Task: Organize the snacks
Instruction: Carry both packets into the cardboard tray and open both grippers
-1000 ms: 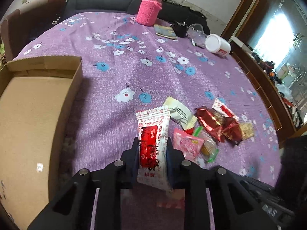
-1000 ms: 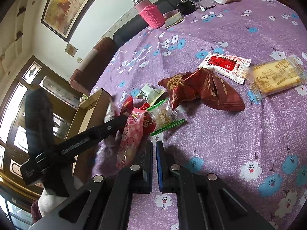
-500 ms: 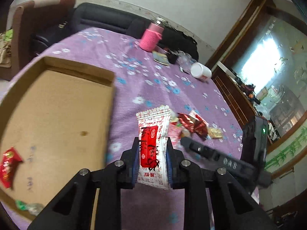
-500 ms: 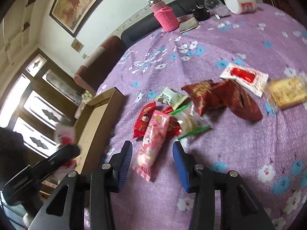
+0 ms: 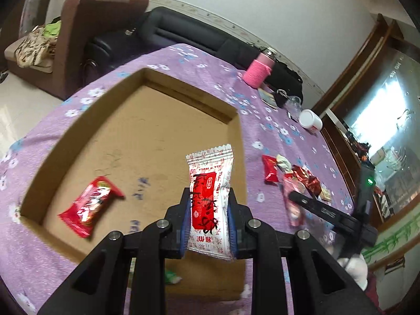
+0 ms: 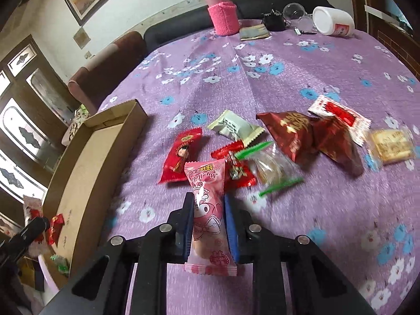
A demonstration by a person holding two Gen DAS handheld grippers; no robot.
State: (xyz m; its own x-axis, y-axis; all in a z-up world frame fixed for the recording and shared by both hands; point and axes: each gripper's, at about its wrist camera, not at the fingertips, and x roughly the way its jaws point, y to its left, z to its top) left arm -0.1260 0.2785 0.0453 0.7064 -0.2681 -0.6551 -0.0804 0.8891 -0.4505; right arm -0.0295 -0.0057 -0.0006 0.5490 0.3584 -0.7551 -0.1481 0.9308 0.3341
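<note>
On the purple flowered surface [image 6: 302,73], the cardboard box [image 5: 126,131] holds only a red packet [image 5: 90,206] and a green scrap, the left hand-held gripper [image 5: 208,220] clamps a white-and-red snack [image 5: 211,197] above it, the right hand-held gripper [image 6: 210,225] clamps a pink snack [image 6: 208,210], and a loose pile [image 6: 288,136] beside the box remains, so I judge it early.

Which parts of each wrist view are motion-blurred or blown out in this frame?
Left wrist view: the window at right is blown out, the red snack in the cardboard box is smeared, the held white-and-red packet sharp. Right wrist view: the loose snacks at right, such as the yellow biscuit pack, are streaked, the gripped pink packet crisp.
</note>
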